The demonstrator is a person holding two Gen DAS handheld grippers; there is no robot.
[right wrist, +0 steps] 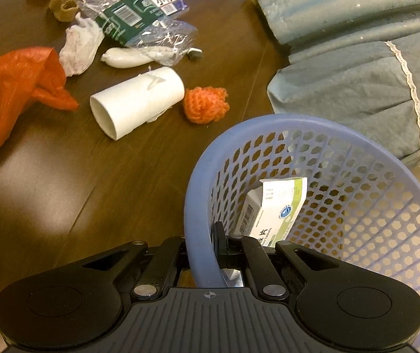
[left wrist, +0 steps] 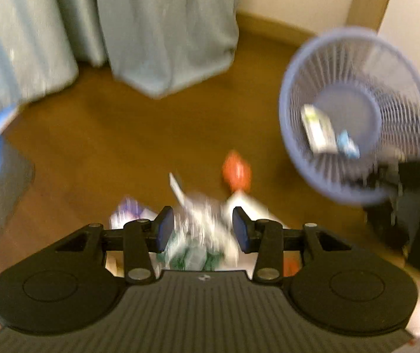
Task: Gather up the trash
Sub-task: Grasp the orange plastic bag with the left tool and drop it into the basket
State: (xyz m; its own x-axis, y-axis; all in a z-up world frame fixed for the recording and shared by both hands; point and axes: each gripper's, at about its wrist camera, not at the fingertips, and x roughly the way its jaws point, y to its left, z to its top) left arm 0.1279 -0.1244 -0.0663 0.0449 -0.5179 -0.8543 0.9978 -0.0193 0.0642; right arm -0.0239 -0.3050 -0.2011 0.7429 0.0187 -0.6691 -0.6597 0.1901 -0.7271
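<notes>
Floor (right wrist: 63, 206) is dark wood w/ a teal bedskirt (right wrist: 357, 88) hanging along one side, and the trash is spread over the boards near it. Basket (right wrist: 268, 123), the lavender mesh one, is pinched at its near rim by the right gripper (right wrist: 207, 253), jaws closed tight on the plastic, one finger outside and one inside, so it's hanging tilted w/ the mouth facing the pile. Already inside: a white and green medicine box (right wrist: 280, 206), plus a small blue bit visible from the left cam only. Left gripper (left wrist: 201, 229) is over the heap w/ jaws partway apart and nothing pinched; that view is smeared w/ blur, but what sits between the blue pads looks like the crushed clear bottle w/ the green label (right wrist: 127, 20). Biggest loose stuff is the orange plastic bag (right wrist: 10, 88), then the bottle, then the white tube (right wrist: 136, 103), then the crumpled white tissue (right wrist: 80, 44), a little white squeeze tube (right wrist: 127, 57), and the orange fuzzy ball (right wrist: 205, 104) closest to the basket. IMO for a clean grab: drop straight down, close on the label band bc the clear plastic is crinkly and prob slips, and don't snag the tissue next to it. Keep the basket rim low and steady so the carry is short. Tbh the jaws look barely wide enough for the bottle, so I'd open more before committing.
</notes>
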